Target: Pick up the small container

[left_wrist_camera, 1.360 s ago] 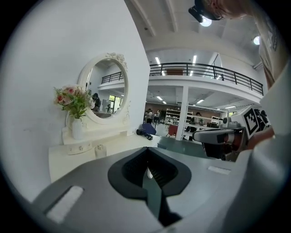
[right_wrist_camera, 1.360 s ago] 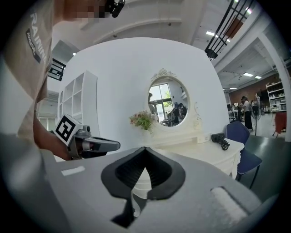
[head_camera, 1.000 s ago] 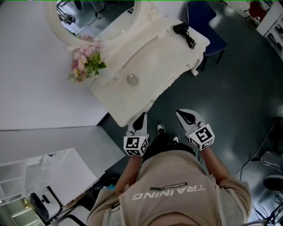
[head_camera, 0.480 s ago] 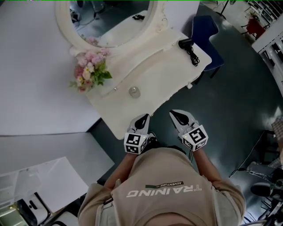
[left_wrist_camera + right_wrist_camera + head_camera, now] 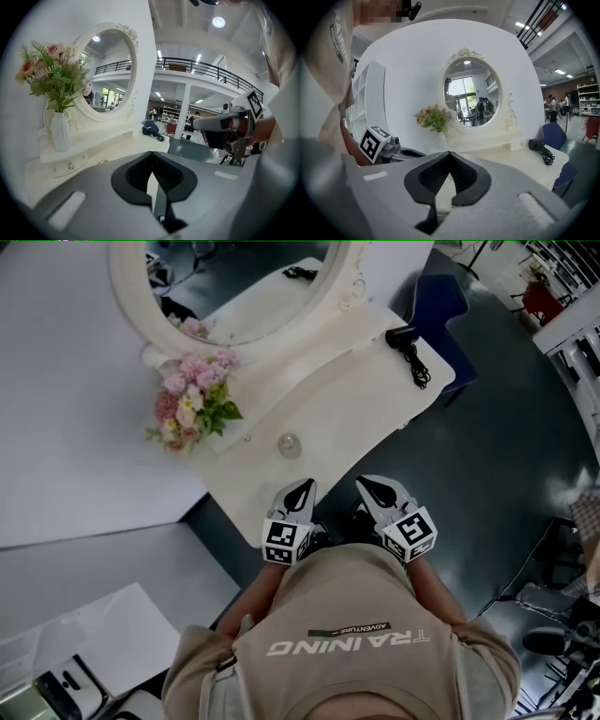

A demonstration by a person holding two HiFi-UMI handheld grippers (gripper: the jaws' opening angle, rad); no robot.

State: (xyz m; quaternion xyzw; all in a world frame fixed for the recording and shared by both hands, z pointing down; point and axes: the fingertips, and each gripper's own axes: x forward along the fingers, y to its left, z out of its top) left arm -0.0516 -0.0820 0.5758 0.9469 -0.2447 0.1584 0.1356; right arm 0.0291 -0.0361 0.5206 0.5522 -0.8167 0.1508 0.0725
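- Your left gripper [image 5: 302, 491] is clenched: its jaw tips meet with nothing between them. It hangs over the near edge of the white dressing table [image 5: 328, 399].
- Your right gripper [image 5: 372, 487] is closed and empty too. It sits just beside the left one at the same table edge.
- The small container [image 5: 289, 444], round and pale, sits on the tabletop ahead of the left gripper's tips, near but untouched.
- Farther ahead and to the left of both tools, the flowers [image 5: 192, 401] stand below the oval mirror [image 5: 234, 287].
- The hair dryer [image 5: 405, 337] lies well ahead of the right gripper.
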